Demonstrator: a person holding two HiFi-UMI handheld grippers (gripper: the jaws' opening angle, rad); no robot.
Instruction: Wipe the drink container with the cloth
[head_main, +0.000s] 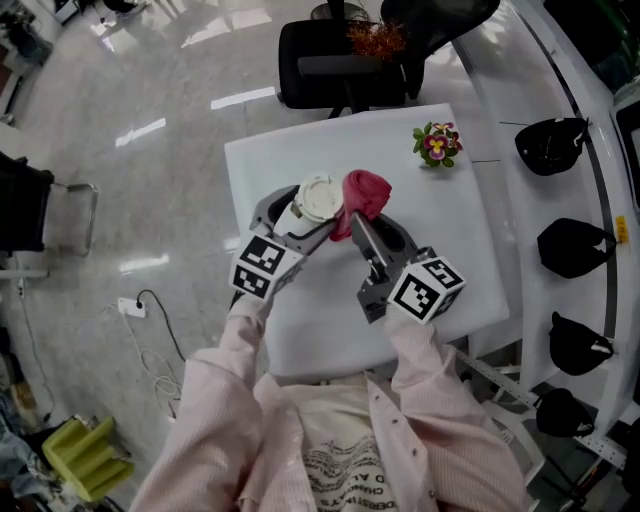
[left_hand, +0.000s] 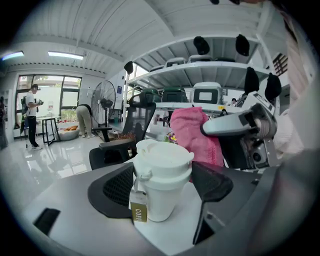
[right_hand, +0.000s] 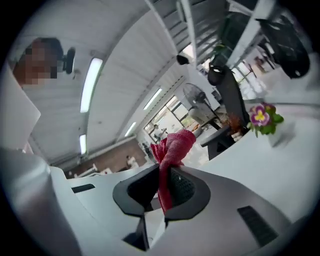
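The left gripper (left_hand: 162, 186) has its jaws closed against both sides of the white lidded plastic drink cup (head_main: 318, 197), held upright above the white square table (head_main: 440, 260). The right gripper (right_hand: 162, 189) pinches the crumpled pink-red cloth (head_main: 366, 192) between nearly closed jaws, and the cloth sits just beside the cup's lid.

The white surface (head_main: 270, 170) stands on a glossy pale floor (head_main: 150, 170). At its far edge sits a black office chair (head_main: 340, 65), and to its right white shelving (head_main: 605, 190) holds black caps (head_main: 552, 145). Beyond the surface are a floor fan (left_hand: 102, 97), tall windows (left_hand: 47, 90) and ceiling strip lights (left_hand: 65, 55).
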